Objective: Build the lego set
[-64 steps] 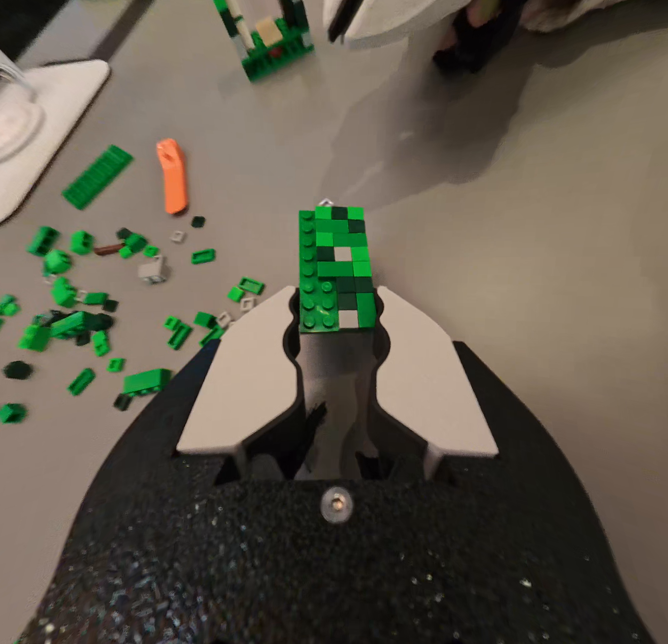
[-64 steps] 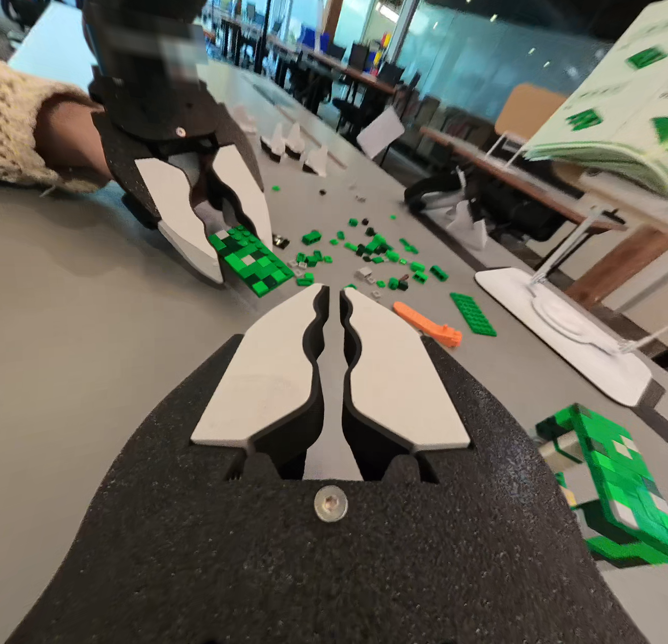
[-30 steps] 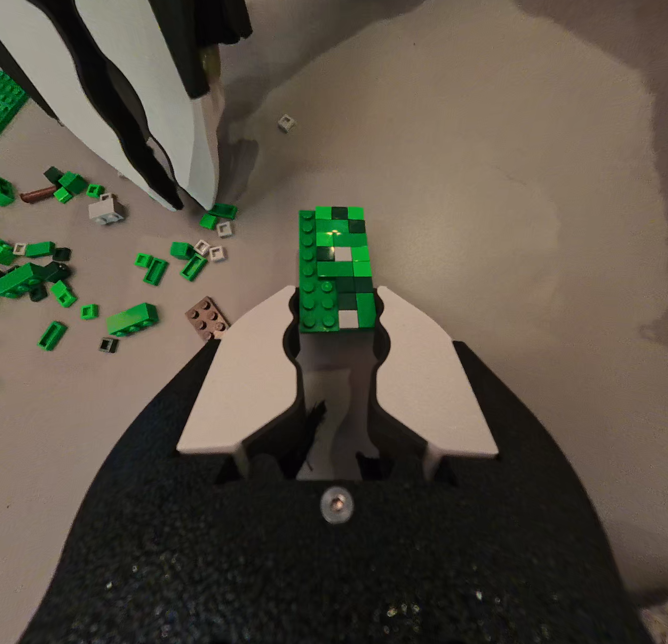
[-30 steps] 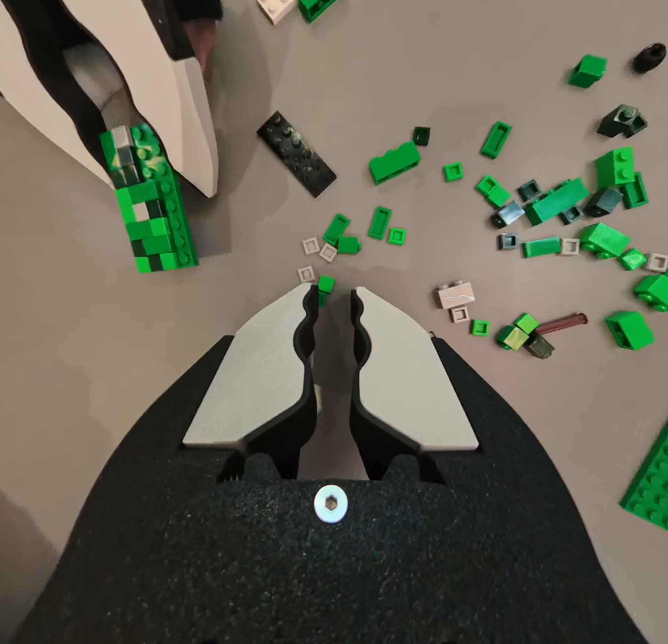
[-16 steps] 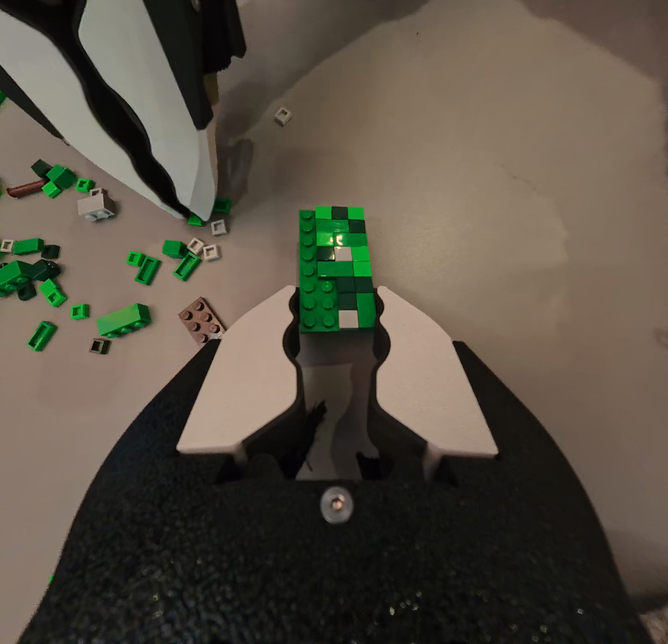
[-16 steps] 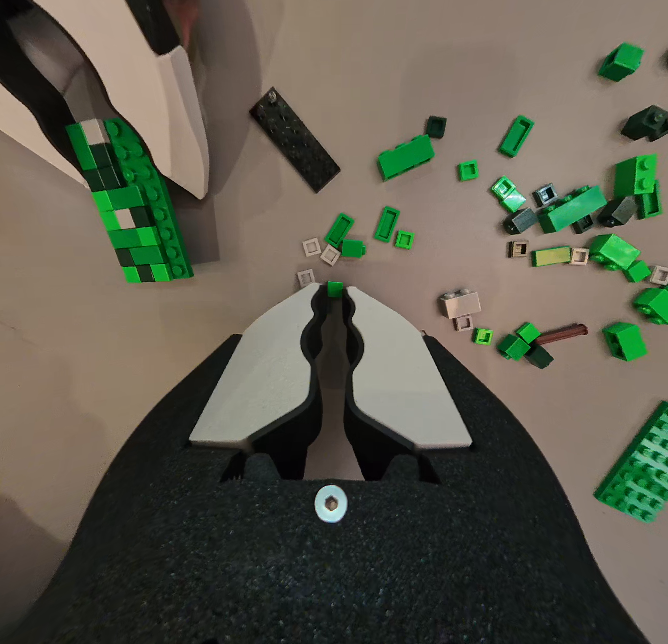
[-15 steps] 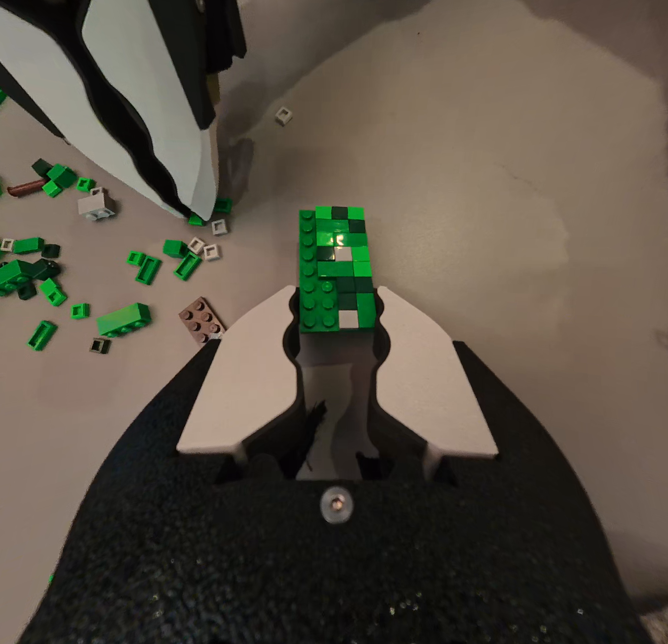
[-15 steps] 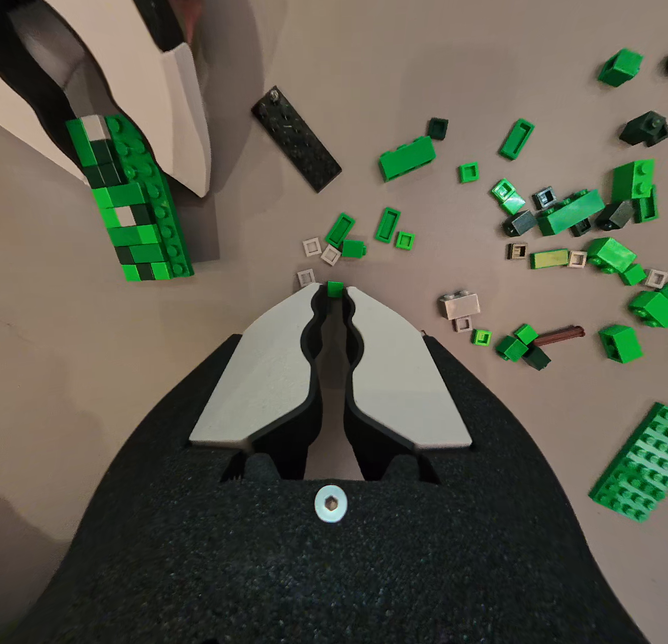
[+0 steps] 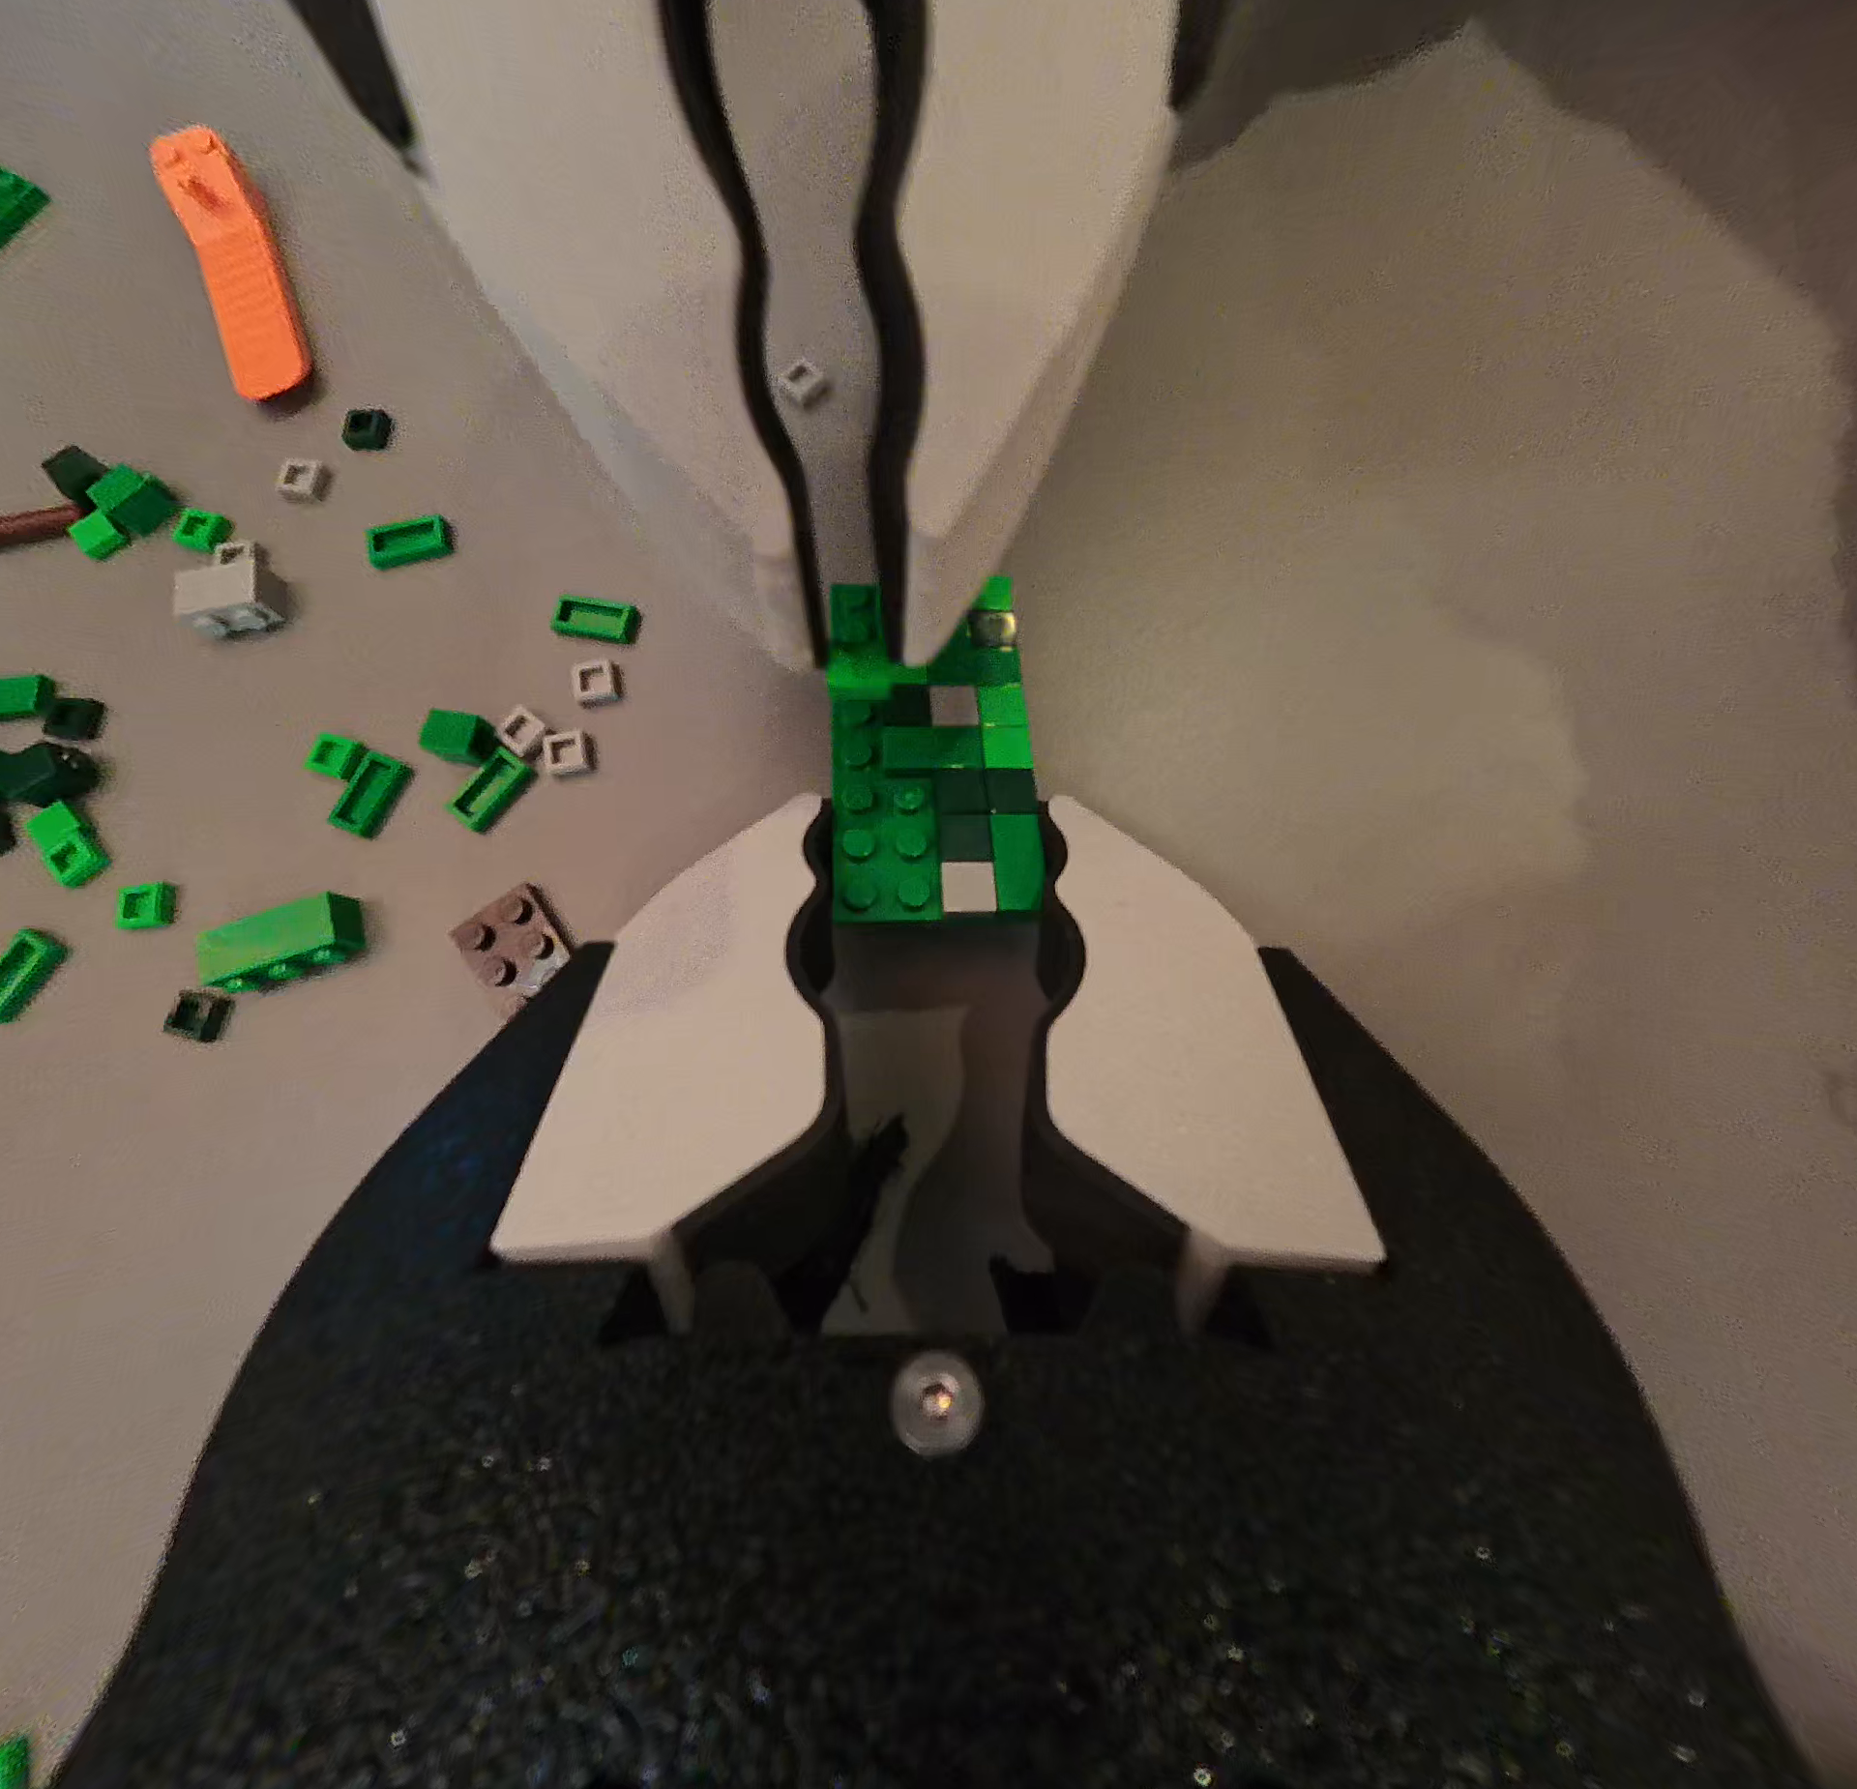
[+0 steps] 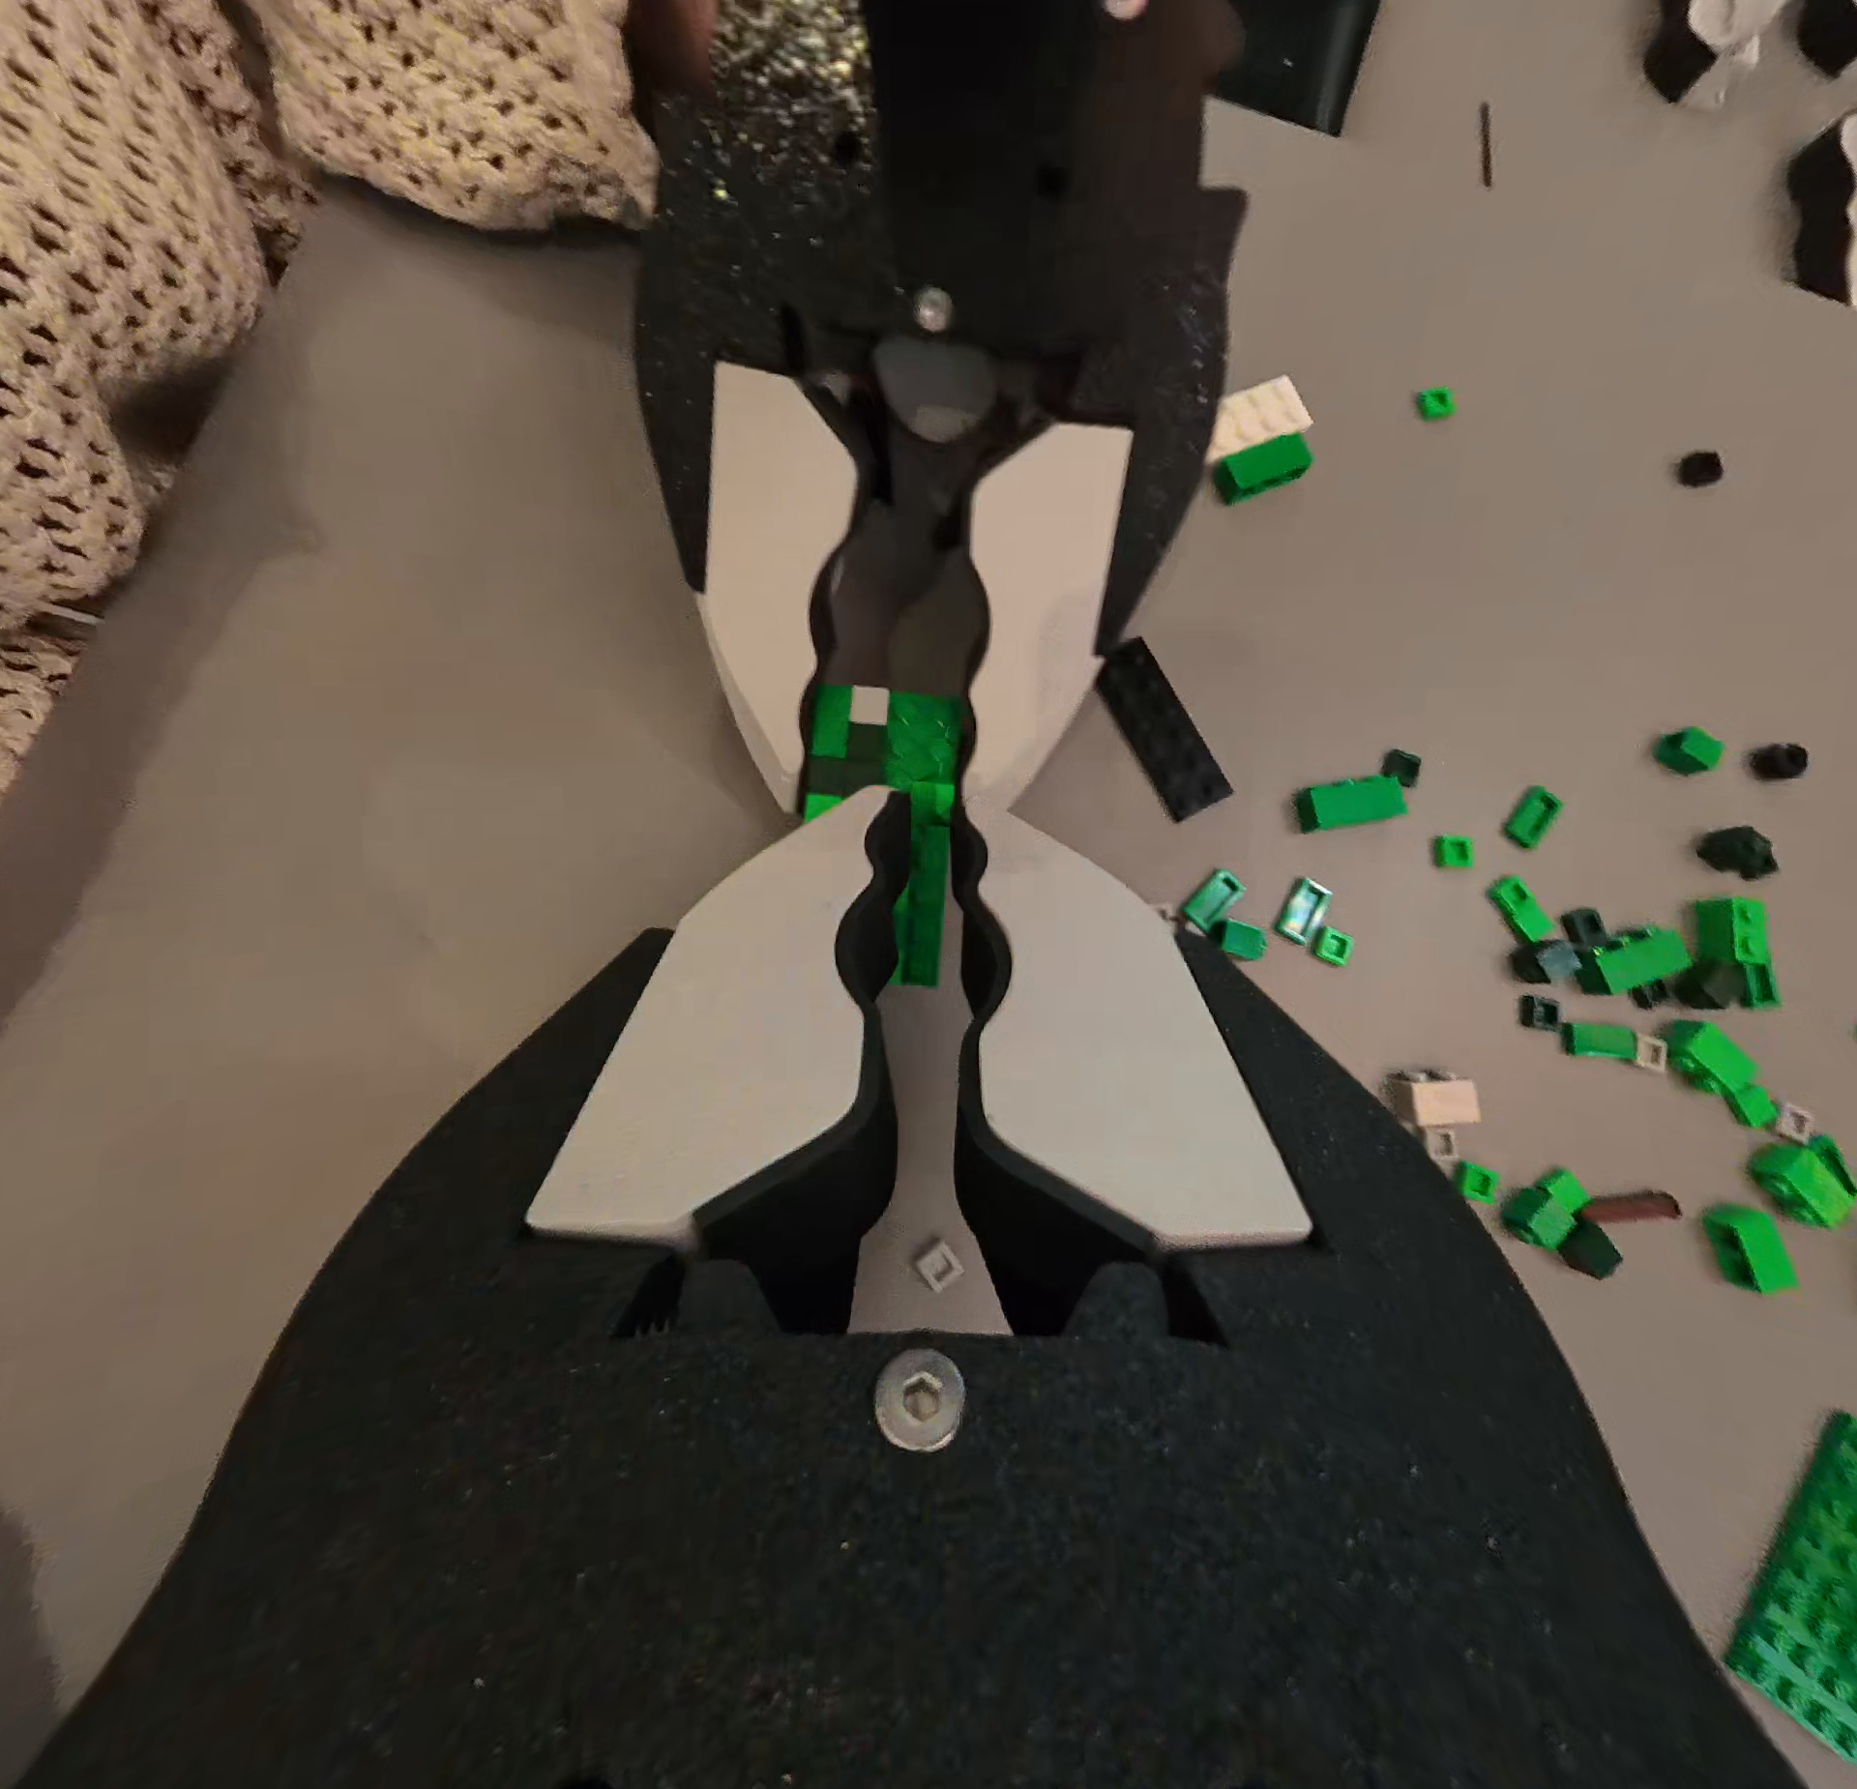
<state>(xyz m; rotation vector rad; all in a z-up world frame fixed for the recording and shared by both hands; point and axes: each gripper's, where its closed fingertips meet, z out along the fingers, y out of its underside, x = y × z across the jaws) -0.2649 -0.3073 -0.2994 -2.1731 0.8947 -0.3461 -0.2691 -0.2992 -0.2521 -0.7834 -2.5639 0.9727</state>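
Observation:
My left gripper [image 9: 935,837] is shut on a long green plate assembly [image 9: 930,796] topped with light green, dark green and white tiles, and holds it out flat above the table. My right gripper [image 10: 924,816] faces it from the far end. It is shut on a small green brick [image 9: 859,674] and rests it on the far left corner of the assembly. In the right wrist view the assembly [image 10: 919,897] shows between my right fingers, with the left gripper [image 10: 889,726] gripping its far end.
Loose green, grey and white pieces [image 9: 482,786] lie left of the assembly, with an orange brick separator [image 9: 236,264] and a brown square plate [image 9: 512,937]. In the right wrist view there are a black plate [image 10: 1161,731], a green baseplate [image 10: 1809,1590] and a knitted sleeve [image 10: 201,133]. There is about 5 centimetres between the tips of the two grippers. The orange brick separator [image 9: 236,264] is about equally far from each gripper, around 20 centimetres.
My right gripper closed on the small green brick, lifted it off the table and carried it to the far end of the assembly. The left gripper kept its hold.

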